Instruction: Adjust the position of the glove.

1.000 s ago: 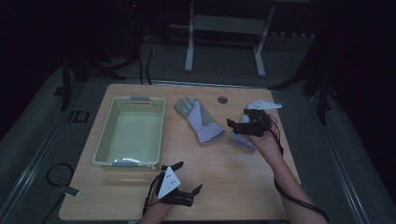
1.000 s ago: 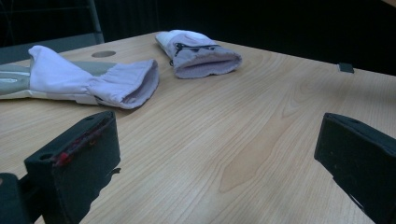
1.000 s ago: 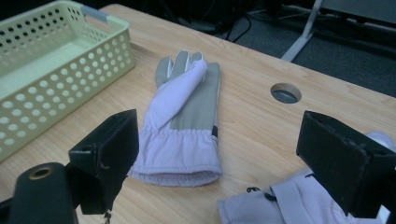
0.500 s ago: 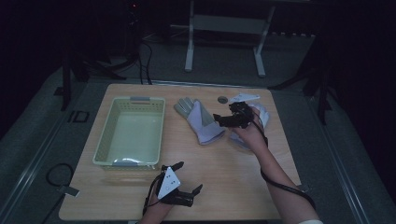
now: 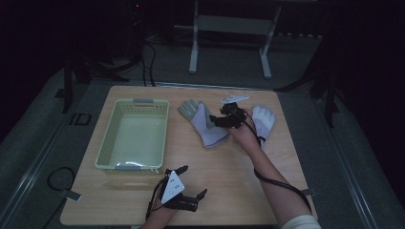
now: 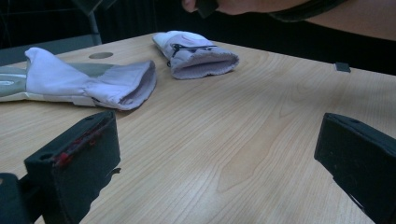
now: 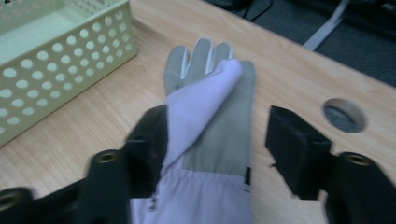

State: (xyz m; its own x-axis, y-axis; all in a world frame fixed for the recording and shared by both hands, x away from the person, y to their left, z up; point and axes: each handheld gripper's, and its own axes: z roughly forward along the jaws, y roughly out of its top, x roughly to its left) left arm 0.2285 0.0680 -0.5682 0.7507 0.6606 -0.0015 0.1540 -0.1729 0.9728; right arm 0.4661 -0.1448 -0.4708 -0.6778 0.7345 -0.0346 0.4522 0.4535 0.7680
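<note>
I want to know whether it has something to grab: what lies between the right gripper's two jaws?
The grey-and-lilac glove lies between the jaws of the right gripper, which have just been closing; the right gripper view shows this.

Grey-and-lilac glove (image 7: 210, 135), white second glove (image 5: 263, 119), pale green perforated basket (image 5: 114, 143), light woodgrain table (image 5: 239, 181).

High overview; two low close views sharing the grey glove (image 5: 203, 125).

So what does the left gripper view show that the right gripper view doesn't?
Left gripper view: a second white glove, a forearm beyond it, and the left gripper open over bare wood. Right gripper view: the green basket and the right gripper, its jaws just closing around the grey-palmed glove. Both: that glove and the wooden table.
</note>
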